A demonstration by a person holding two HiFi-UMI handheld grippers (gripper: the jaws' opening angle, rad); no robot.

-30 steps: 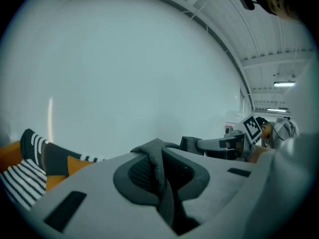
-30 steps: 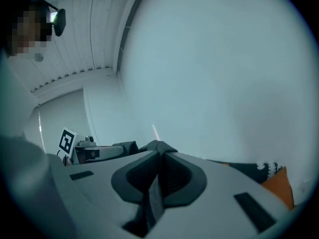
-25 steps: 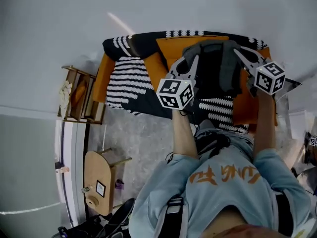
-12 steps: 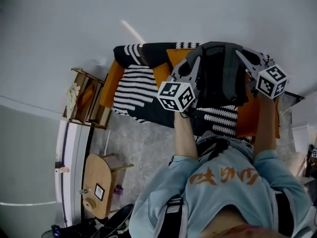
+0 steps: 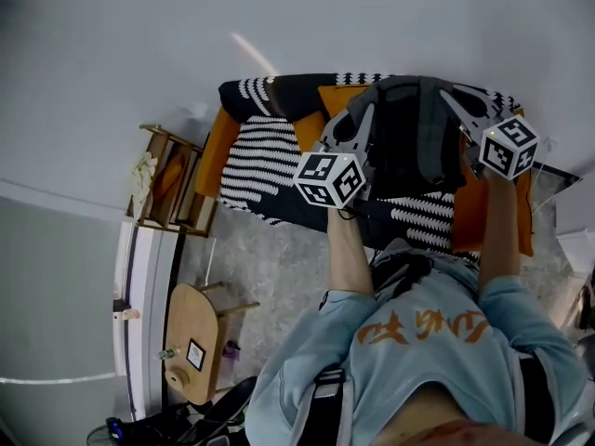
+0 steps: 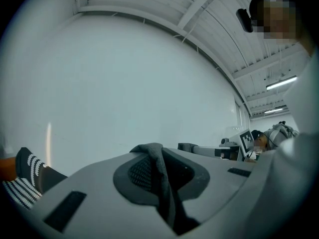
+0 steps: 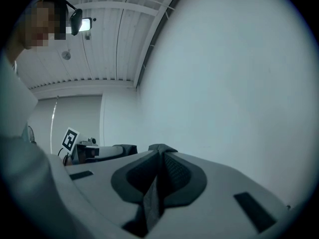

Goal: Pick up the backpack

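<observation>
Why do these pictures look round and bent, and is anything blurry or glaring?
Head view: a wide lens bows straight lines and darkens the corners; the backpack looks sharp. Left gripper view: the ceiling beams curve, the backpack fabric is soft up close between the jaws, and a mosaic patch sits top right. Right gripper view: a ceiling lamp glares top left.
</observation>
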